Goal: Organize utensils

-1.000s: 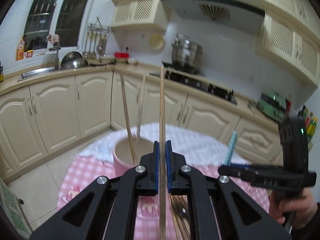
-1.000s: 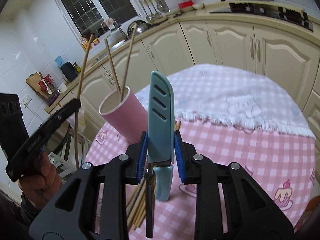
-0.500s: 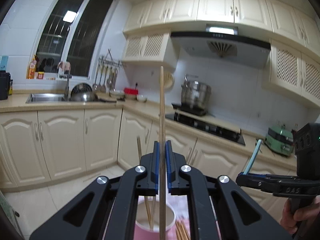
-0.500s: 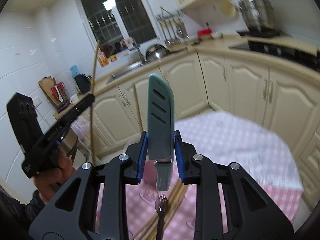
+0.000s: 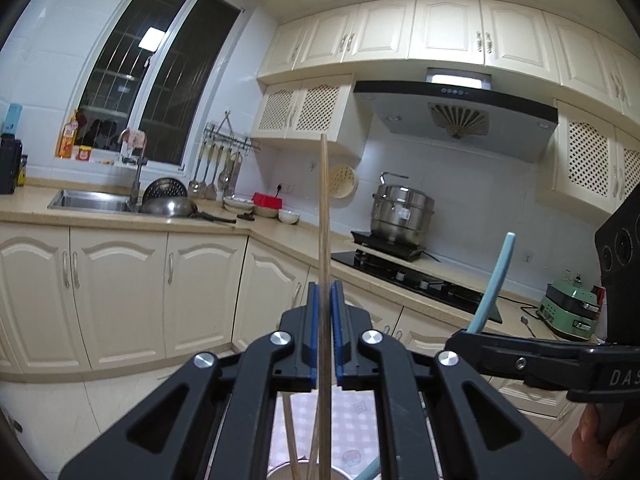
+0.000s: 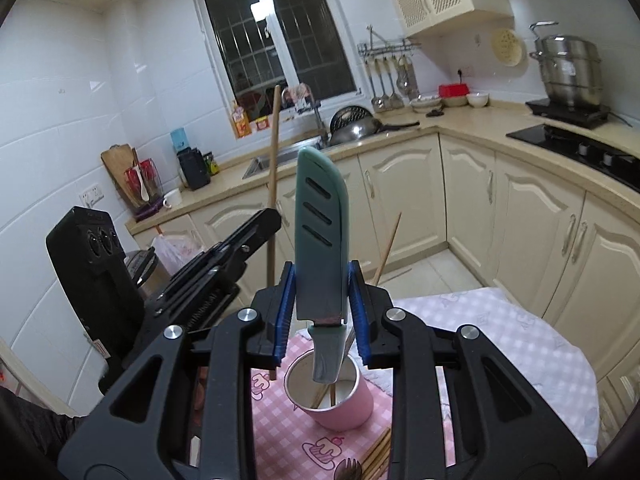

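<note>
Pinching a chopstick (image 5: 325,216) upright in the left gripper (image 5: 325,332), jaws nearly closed on its shaft, tip rising well above them. Clamping a sheathed knife (image 6: 320,236) in the right gripper (image 6: 320,312), jaws closed against its sides, handle hanging below them over the pink cup (image 6: 352,404). Standing in that cup, below both jaws, two more chopsticks (image 6: 386,248). Lying beside the cup, on the checked cloth (image 6: 280,428), spare chopsticks (image 6: 378,454) and a fork (image 6: 347,468).

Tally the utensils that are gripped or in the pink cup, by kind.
Chopsticks: 3, the held chopstick in the left gripper and 2 cup chopsticks in the pink cup
Sheathed knife: 1, in the right gripper
Total: 4
</note>
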Demonstrator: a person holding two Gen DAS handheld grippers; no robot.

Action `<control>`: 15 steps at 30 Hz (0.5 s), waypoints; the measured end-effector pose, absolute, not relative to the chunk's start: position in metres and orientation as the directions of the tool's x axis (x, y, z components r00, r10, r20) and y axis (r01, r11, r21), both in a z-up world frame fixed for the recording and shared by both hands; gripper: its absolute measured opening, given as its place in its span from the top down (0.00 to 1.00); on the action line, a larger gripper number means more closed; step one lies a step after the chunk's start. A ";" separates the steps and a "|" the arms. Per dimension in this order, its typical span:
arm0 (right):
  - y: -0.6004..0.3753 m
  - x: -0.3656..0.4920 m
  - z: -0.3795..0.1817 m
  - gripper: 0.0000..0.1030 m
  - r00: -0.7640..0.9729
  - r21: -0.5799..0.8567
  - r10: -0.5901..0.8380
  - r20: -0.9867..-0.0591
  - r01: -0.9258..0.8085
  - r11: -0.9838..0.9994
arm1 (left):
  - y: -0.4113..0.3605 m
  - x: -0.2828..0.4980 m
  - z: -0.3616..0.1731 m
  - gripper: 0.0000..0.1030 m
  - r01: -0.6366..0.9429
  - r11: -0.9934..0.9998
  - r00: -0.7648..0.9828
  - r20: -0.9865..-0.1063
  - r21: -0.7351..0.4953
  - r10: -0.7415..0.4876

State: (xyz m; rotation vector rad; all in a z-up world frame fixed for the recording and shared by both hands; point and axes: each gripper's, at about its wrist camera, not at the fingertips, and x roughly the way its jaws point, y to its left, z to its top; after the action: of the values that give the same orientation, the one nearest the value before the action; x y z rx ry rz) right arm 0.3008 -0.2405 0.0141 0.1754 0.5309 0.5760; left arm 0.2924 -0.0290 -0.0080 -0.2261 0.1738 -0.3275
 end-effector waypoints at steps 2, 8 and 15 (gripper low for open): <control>-0.235 0.306 0.007 0.75 0.697 0.303 0.561 -0.447 -0.471 0.828 | -0.027 0.298 -0.014 0.95 0.290 0.923 0.932 -0.144 -0.255 -0.332; -0.227 0.317 -0.010 0.75 0.673 0.293 0.548 -0.498 -0.464 0.836 | -0.024 0.308 -0.034 0.95 0.274 0.925 0.931 -0.171 -0.263 -0.324; -0.226 0.328 -0.029 0.67 0.622 0.325 0.553 -0.554 -0.450 0.832 | -0.023 0.314 -0.059 0.81 0.270 0.931 0.920 -0.221 -0.246 -0.325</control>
State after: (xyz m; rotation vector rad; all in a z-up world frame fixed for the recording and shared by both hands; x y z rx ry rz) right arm 0.3277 -0.2257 -0.0293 0.1601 0.6896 0.5794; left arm 0.3144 -0.0227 -0.0591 -0.2137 0.2619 -0.3078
